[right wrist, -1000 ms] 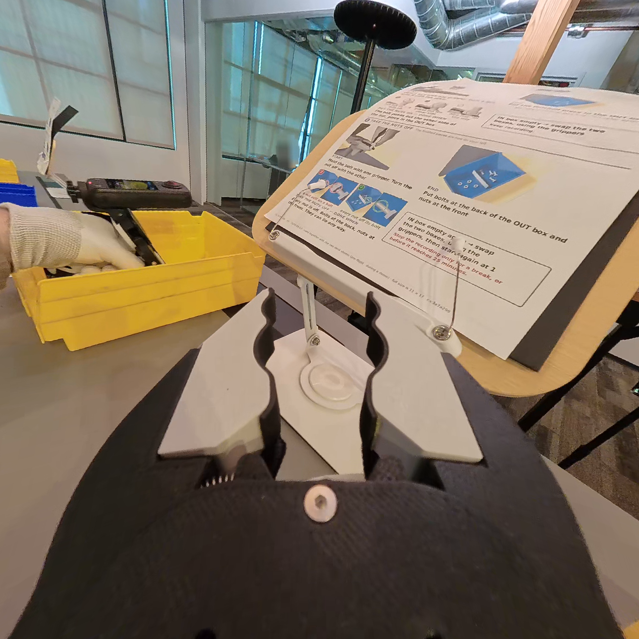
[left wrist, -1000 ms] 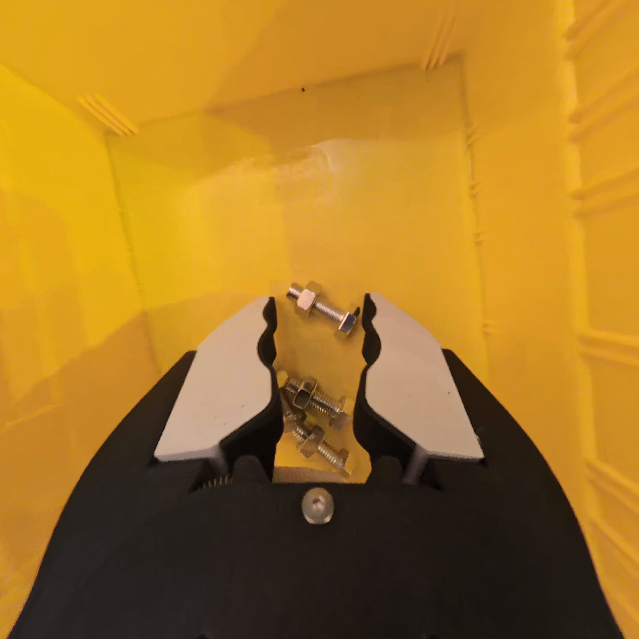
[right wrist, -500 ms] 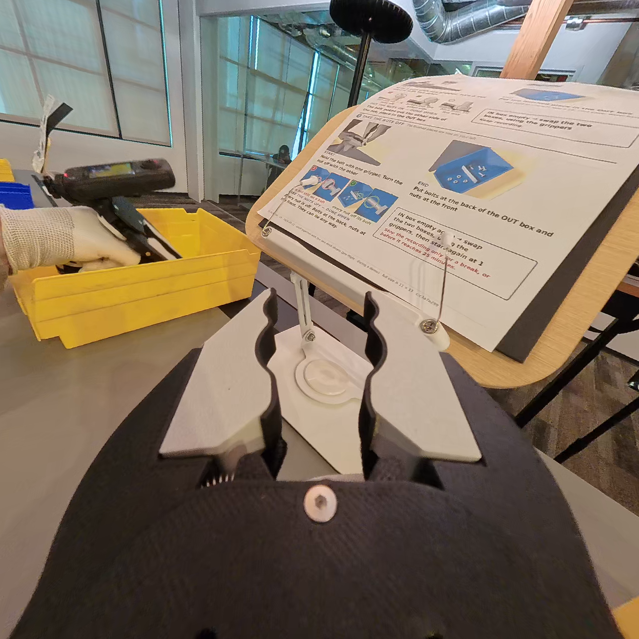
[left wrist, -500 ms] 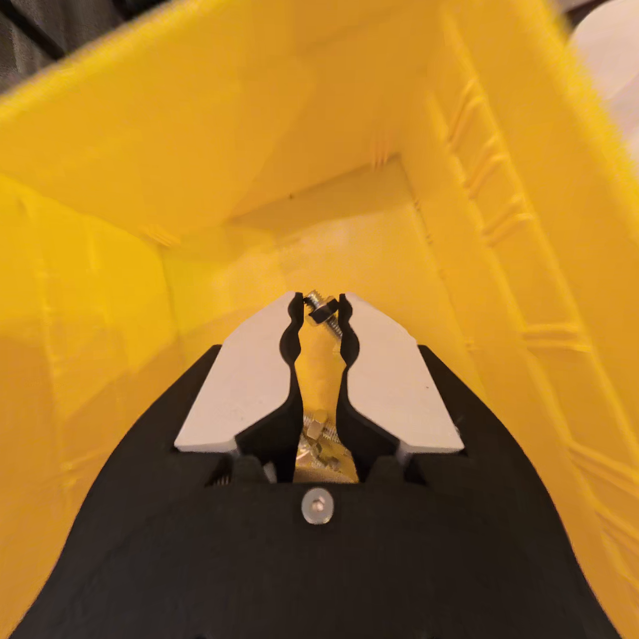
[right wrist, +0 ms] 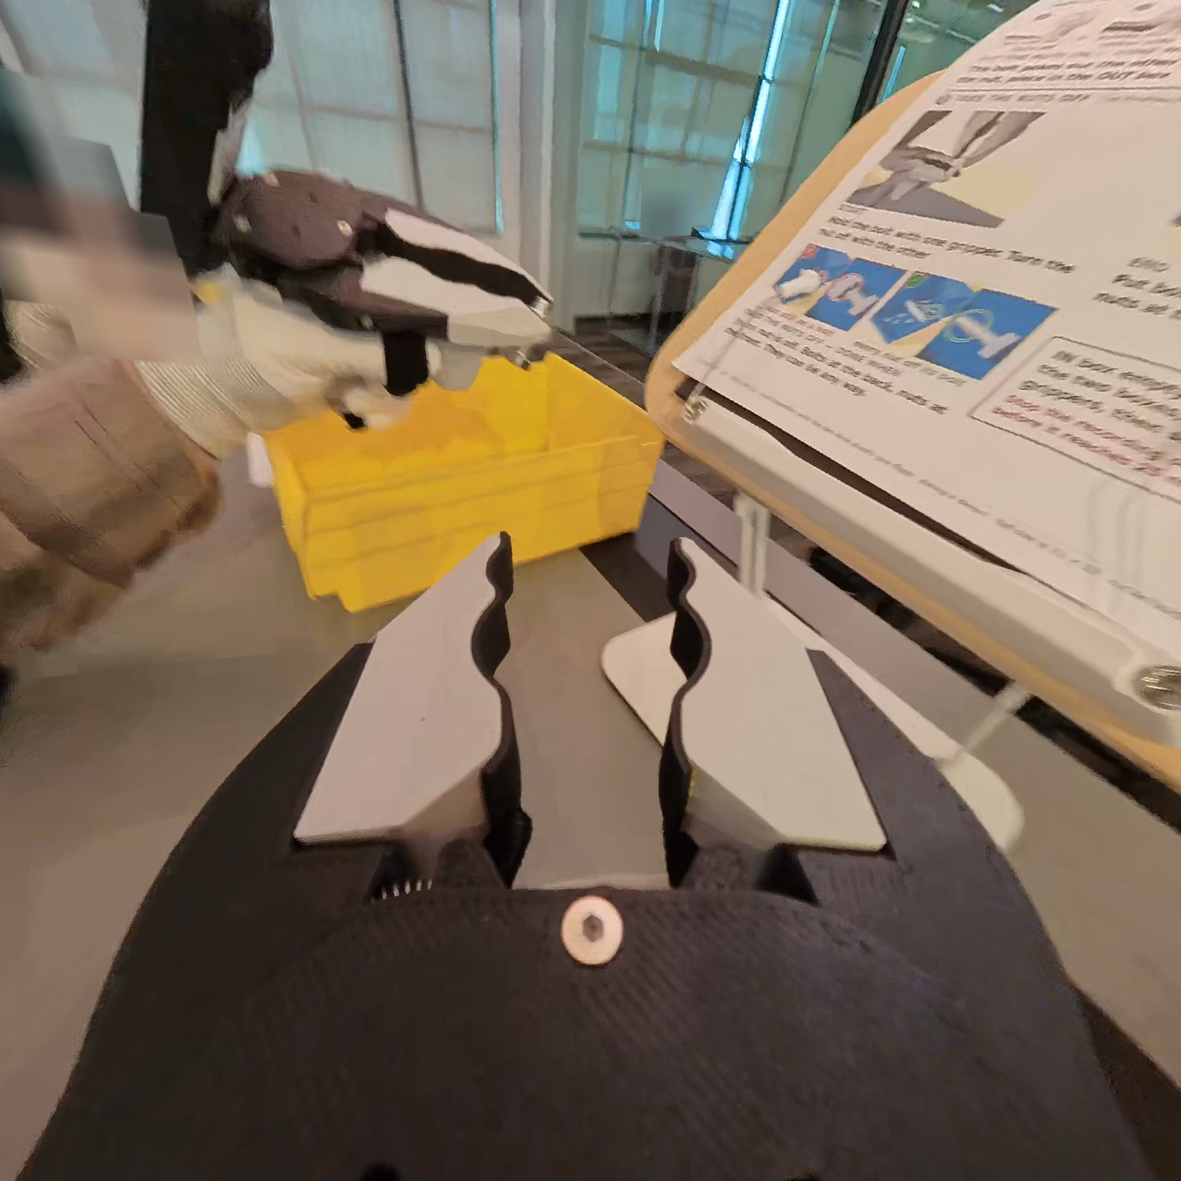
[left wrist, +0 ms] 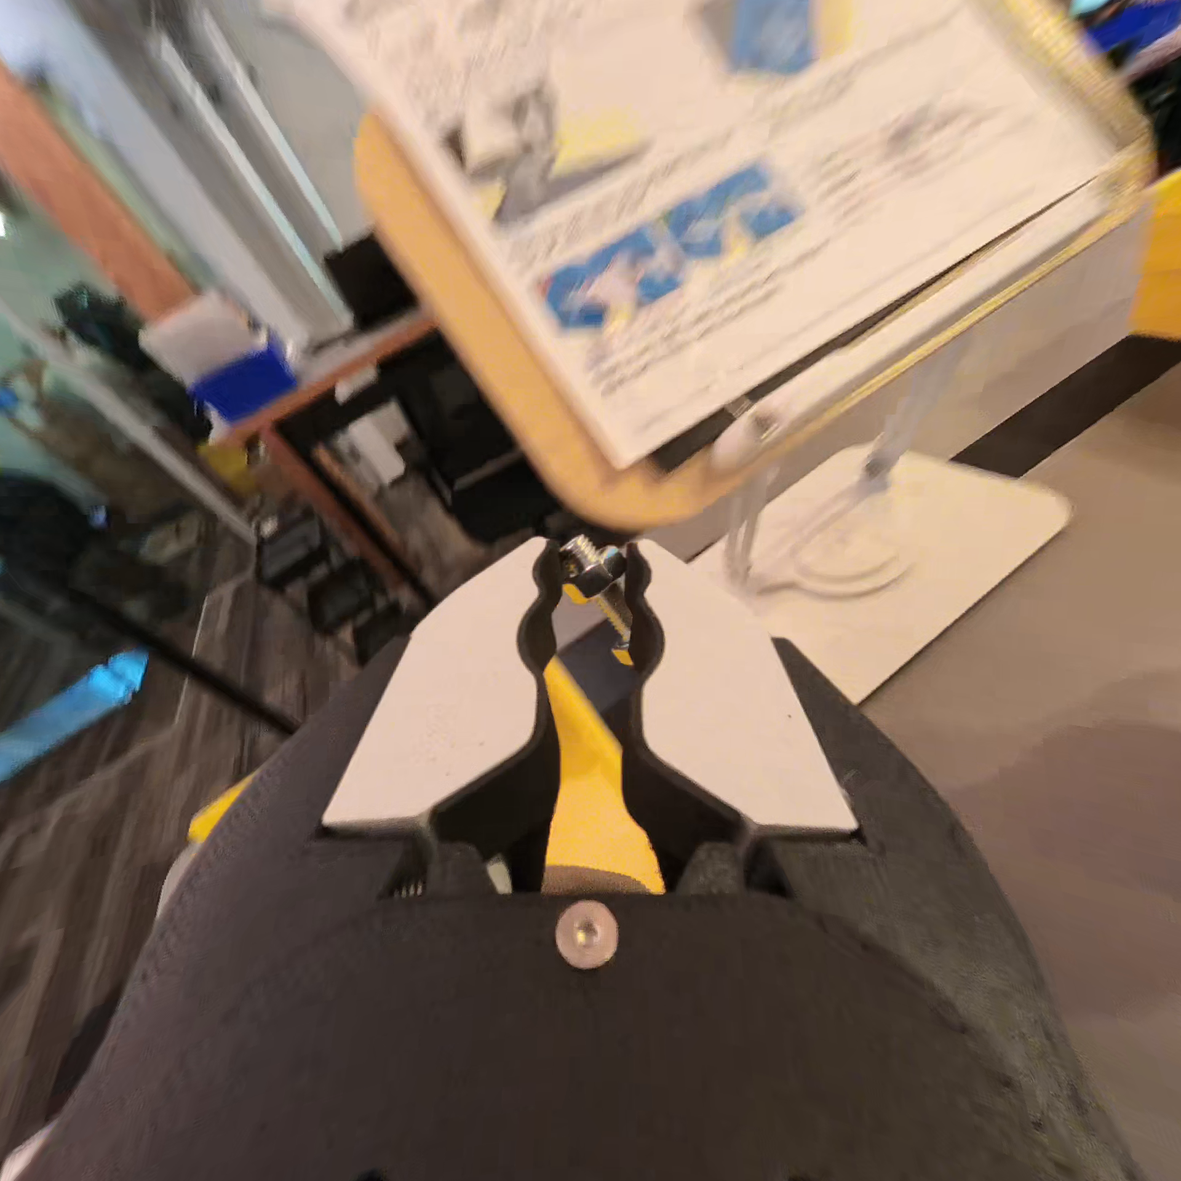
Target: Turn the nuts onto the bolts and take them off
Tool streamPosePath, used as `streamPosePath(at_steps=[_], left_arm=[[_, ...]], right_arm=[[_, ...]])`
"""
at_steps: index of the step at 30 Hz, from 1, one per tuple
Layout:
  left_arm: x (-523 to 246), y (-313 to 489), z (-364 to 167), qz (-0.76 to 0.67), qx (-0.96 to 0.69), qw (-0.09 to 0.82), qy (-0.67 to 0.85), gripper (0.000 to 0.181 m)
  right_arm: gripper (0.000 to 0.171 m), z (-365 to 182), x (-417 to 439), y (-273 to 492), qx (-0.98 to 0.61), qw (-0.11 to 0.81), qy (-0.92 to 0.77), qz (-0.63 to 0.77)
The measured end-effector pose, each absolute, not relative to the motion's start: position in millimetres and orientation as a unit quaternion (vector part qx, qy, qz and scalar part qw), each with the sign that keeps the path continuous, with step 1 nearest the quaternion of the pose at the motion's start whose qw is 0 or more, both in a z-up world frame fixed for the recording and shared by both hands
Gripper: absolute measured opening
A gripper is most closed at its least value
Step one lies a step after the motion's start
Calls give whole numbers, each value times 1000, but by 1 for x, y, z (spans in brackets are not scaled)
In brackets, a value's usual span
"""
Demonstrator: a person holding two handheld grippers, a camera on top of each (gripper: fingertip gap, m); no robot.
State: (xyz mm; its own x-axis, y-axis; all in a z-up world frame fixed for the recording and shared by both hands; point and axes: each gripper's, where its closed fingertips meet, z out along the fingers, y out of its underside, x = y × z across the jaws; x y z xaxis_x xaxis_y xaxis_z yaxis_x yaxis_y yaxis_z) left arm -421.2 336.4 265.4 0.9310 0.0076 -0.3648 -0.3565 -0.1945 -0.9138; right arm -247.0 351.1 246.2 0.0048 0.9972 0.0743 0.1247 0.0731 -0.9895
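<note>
Grey table (right wrist: 192, 703), glass walls behind. Left gripper (left wrist: 588, 572) nearly closed, tips pinching a bolt (left wrist: 610, 604) at its nut (left wrist: 591, 575), above the yellow bin (right wrist: 460, 486). Right gripper (right wrist: 591, 575) wide open, empty, well apart, over the table near the instruction stand (right wrist: 958, 396). Step: pickup done, unscrewing not begun. Next, likely: bring the two together; right grips the free end squarely.
</note>
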Motion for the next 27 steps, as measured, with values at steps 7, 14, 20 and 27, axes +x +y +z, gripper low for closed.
streamPosePath(at_steps=[7,14,20,27], left_arm=[[-284,335,315,-69,-652,714,248,19],[-226,314,328,-235,-580,721,298,19],[-210,301,330,-292,-545,717,321,19],[-206,294,331,-306,-532,716,333,19]], right_arm=[[46,265,-248,316,-482,380,-511,602],[28,297,-232,302,-420,339,-469,699],[27,305,-224,281,-379,275,-473,746],[22,319,-218,272,-339,222,-434,804]])
